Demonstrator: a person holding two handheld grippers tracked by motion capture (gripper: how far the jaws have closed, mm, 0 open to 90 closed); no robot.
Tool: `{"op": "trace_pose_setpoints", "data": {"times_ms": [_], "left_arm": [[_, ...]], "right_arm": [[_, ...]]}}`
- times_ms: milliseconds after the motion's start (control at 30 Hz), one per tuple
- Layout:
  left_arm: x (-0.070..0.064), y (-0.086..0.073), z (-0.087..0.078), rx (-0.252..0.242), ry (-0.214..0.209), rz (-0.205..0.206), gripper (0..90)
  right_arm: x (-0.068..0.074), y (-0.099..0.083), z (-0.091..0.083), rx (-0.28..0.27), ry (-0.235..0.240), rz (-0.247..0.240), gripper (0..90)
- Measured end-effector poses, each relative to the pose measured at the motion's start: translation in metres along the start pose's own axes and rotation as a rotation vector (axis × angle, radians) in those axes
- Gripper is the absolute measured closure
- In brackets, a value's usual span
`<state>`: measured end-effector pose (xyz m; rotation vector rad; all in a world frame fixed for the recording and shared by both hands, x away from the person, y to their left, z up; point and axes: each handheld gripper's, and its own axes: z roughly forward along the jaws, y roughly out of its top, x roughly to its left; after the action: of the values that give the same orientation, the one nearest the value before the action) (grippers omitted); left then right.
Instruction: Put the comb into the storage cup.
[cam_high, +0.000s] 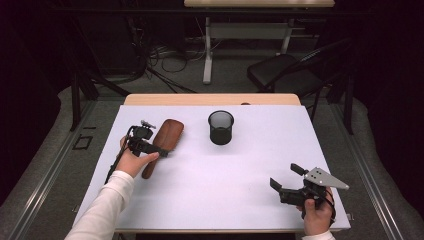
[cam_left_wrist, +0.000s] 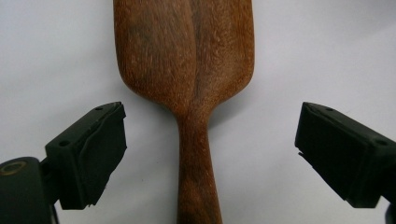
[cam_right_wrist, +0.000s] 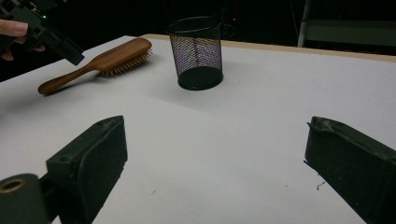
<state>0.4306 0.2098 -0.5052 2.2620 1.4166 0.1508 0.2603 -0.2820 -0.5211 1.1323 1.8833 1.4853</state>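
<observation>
Left tongs straddle hairbrush; bristles face down.

Open white table surface between the two grippers, black mesh cup standing alone at centre back, wooden hairbrush lying at left with bare table on both sides of its handle

White table, wooden hairbrush, mesh cup

left gripper over wooden hairbrush, mesh cup behind
</observation>
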Motion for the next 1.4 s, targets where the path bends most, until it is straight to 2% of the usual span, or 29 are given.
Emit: {"op": "trace_pose_setpoints", "data": {"times_ms": [233,567,1000,1167,1400], "left_arm": [[0.003,-0.001,0.005,0.019,-0.006,-0.024,15.3],[0.004,-0.001,0.012,0.059,0.000,-0.025,18.6],[0.003,0.000,0.021,0.095,0.023,-0.028,34.6],[0.004,-0.001,0.023,0.094,0.024,-0.060,36.8],[0.003,-0.001,0.026,0.104,0.027,-0.050,42.1]], "right_arm": [[0.000,0.000,0.000,0.010,-0.001,0.000,5.9],[-0.001,-0.001,0.001,0.009,-0.001,0.002,6.5],[-0.001,-0.001,0.000,0.012,0.003,0.004,8.5],[-0.002,-0.001,0.000,0.011,0.003,0.006,9.3],[-0.002,-0.001,0.000,0.012,0.002,0.003,9.5]]}}
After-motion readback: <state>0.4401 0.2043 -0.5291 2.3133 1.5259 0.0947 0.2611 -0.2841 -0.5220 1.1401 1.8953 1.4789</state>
